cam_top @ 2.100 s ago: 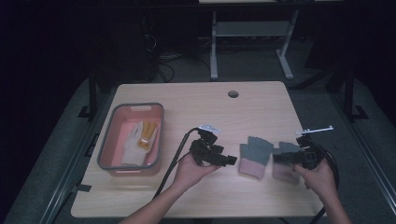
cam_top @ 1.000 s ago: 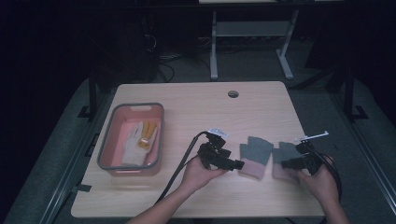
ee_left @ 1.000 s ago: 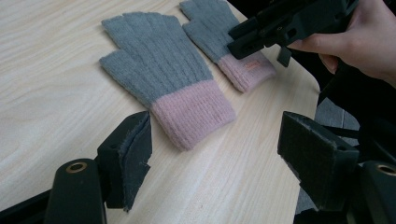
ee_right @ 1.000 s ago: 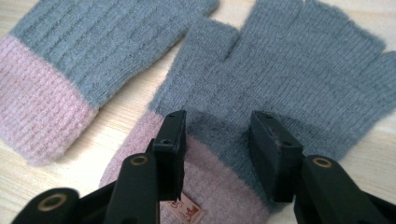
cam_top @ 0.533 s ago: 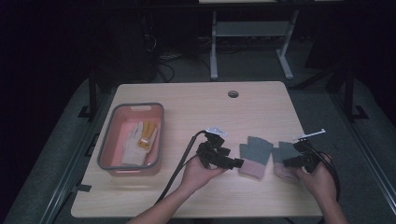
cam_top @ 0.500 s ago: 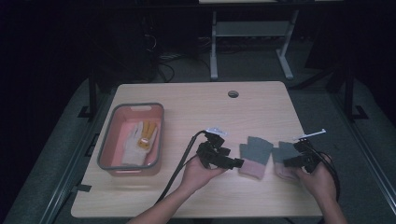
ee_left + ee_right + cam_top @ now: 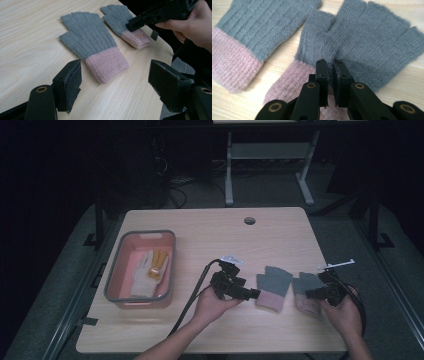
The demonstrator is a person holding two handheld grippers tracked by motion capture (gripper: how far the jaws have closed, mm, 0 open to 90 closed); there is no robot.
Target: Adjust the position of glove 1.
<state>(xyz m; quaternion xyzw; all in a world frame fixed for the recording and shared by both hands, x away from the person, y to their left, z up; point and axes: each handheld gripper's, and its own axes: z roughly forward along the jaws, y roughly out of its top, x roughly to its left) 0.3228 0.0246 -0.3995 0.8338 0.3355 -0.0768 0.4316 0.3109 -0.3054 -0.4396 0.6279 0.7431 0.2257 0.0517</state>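
Two grey fingerless gloves with pink cuffs lie side by side on the wooden table (image 7: 210, 240). My left gripper (image 7: 254, 294) is open just short of the left glove (image 7: 273, 284), whose pink cuff (image 7: 107, 63) lies ahead of the wide-apart pads (image 7: 72, 83). My right gripper (image 7: 330, 66) has just been closing and now pinches a fold of the right glove (image 7: 367, 42) near where grey meets pink. From above, the right gripper (image 7: 311, 294) lies on the right glove (image 7: 304, 284). The left gripper view also shows the right gripper (image 7: 136, 22) on that glove (image 7: 117, 15).
A pink bin with a grey rim (image 7: 112, 282) stands at the table's left and holds a white and yellow glove (image 7: 150, 267). A cable hole (image 7: 249, 220) is near the back edge. A black cable (image 7: 192, 300) trails from the left gripper toward the front edge.
The left gripper has shifted right, up to the left glove's cuff. The right gripper has settled onto the right glove. In the last second both hands stay put.
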